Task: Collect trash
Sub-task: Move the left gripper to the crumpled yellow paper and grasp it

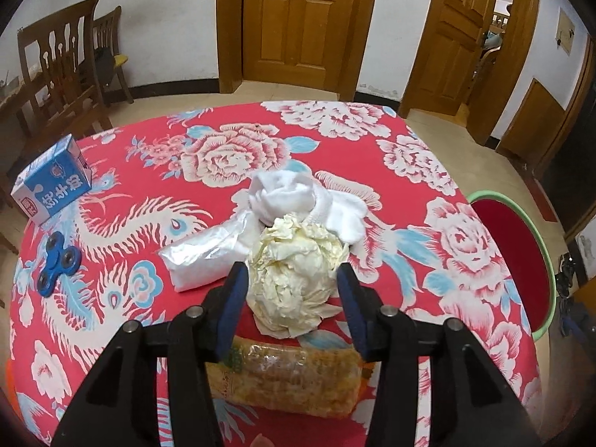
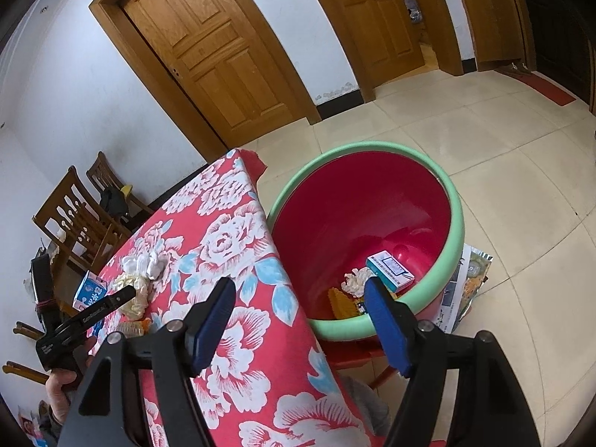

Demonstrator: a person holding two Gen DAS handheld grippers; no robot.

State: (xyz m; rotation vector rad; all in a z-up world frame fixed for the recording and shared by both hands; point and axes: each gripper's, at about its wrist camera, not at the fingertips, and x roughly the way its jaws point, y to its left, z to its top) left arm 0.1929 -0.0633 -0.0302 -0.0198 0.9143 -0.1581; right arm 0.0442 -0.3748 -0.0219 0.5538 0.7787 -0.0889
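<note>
My left gripper (image 1: 292,279) is open, its blue pads on either side of a crumpled cream paper ball (image 1: 294,272) on the floral table. Behind the ball lie a white crumpled cloth (image 1: 298,197) and a clear plastic wrapper (image 1: 205,257). A yellow snack bag (image 1: 287,380) lies under the gripper. A blue milk carton (image 1: 52,182) sits far left. My right gripper (image 2: 301,298) is open and empty, above the table edge beside the red bin with a green rim (image 2: 456,201). The bin holds a small box (image 2: 389,270), crumpled paper (image 2: 354,283) and a yellow wrapper (image 2: 341,303).
A blue fidget spinner (image 1: 57,264) lies on the red floral tablecloth (image 1: 465,253). Wooden chairs (image 1: 63,70) stand at the left, wooden doors (image 1: 298,22) behind. Newspaper (image 2: 465,290) lies on the tiled floor beside the bin. The left gripper also shows in the right wrist view (image 2: 123,296).
</note>
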